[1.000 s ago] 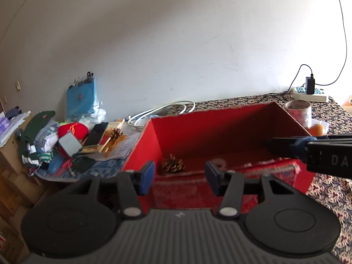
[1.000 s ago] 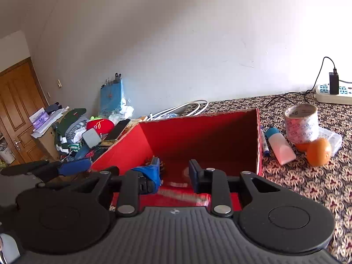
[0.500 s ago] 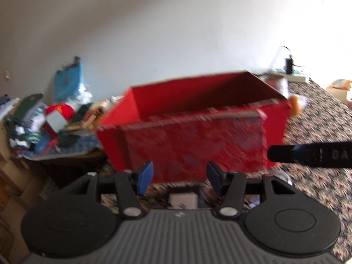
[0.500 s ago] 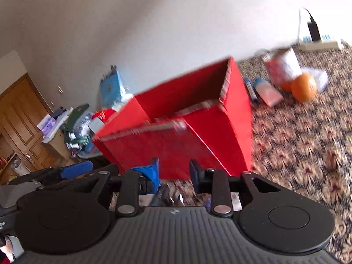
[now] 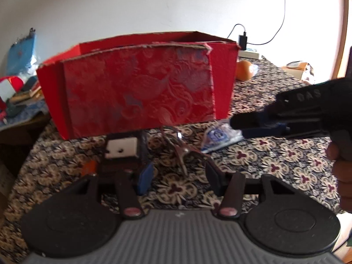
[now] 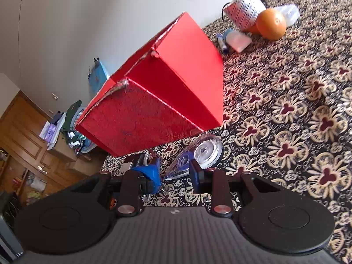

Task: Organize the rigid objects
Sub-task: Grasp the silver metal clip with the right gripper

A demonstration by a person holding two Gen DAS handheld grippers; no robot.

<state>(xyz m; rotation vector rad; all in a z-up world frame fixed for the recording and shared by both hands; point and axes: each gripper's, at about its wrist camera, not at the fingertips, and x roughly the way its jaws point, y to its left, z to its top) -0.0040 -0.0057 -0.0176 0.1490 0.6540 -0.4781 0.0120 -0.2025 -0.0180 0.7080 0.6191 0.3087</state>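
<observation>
Looking along my left claw, I see its fingers parted with nothing between them, hovering over a metal clip on the patterned counter. The red box stands just beyond, with a small dark box with a white label before it. My right claw is narrowly parted and empty, just short of a clear tape dispenser lying by the box's corner. An orange sits well away.

One red box, one orange
</observation>
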